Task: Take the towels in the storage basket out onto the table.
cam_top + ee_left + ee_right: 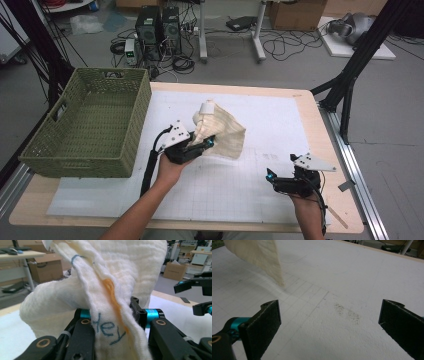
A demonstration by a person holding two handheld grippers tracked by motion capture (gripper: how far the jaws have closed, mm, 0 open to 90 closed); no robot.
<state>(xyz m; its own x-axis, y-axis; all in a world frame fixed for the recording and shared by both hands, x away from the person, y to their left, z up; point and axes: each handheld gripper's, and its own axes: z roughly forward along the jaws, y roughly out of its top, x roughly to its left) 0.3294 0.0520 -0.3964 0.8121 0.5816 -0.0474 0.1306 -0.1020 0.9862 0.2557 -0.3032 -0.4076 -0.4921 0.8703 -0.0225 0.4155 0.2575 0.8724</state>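
Left hand-held gripper is clamped on a cream muslin cloth, whose bunched fold runs between its jaws; blue handwriting and an orange stain show on that fold. The cloth hangs beyond the jaws, its lower edge touching the counter. Right hand-held gripper stands released, jaws wide over bare gridded sheet, well apart from the cloth. A green woven basket sits just beside the left hand-held gripper.
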